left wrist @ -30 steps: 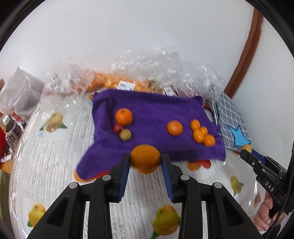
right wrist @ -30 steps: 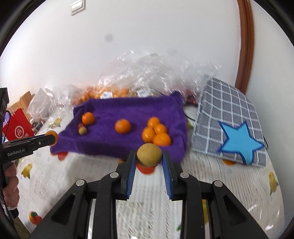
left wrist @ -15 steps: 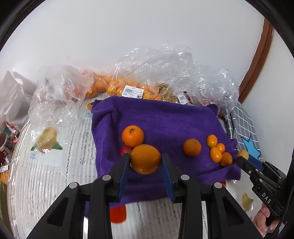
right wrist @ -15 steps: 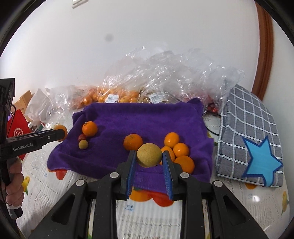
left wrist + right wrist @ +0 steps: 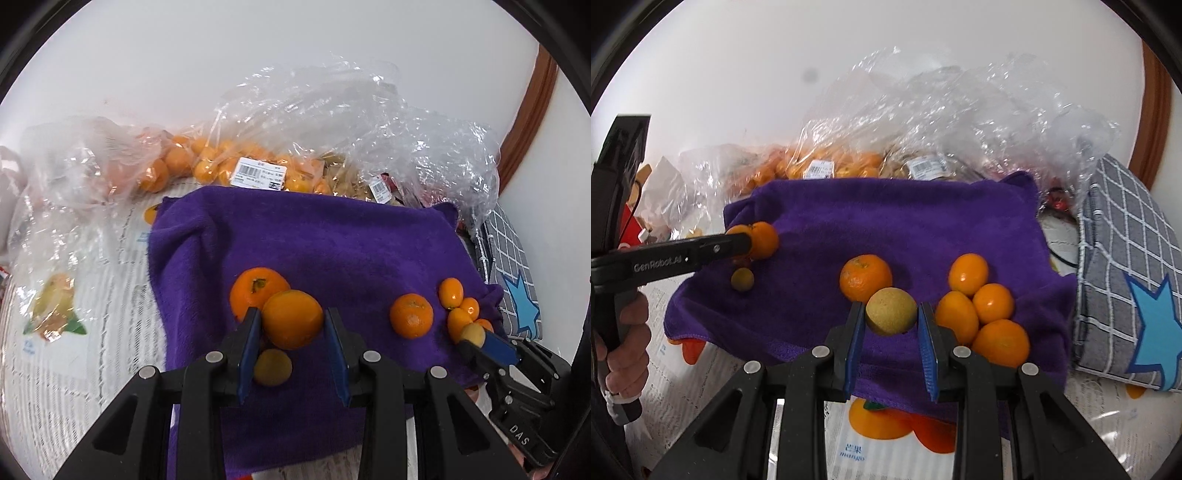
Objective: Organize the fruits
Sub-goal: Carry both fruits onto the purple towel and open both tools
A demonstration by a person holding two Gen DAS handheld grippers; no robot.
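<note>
My left gripper is shut on a smooth orange and hangs over the purple towel. Just behind it lies a stemmed orange, and a small yellow-brown fruit lies below it. My right gripper is shut on a round tan fruit above the towel. It sits between a tangerine and a cluster of several small oranges. In the right wrist view the left gripper is at the towel's left end.
Crinkled clear plastic bags of oranges line the wall behind the towel. A grey checked cloth with a blue star lies to the right. A fruit-print table cover surrounds the towel. A person's hand grips the left handle.
Both grippers have moved forward and down from the table's near edge to over the towel, each still holding its fruit. The fruits on the towel now appear much closer.
</note>
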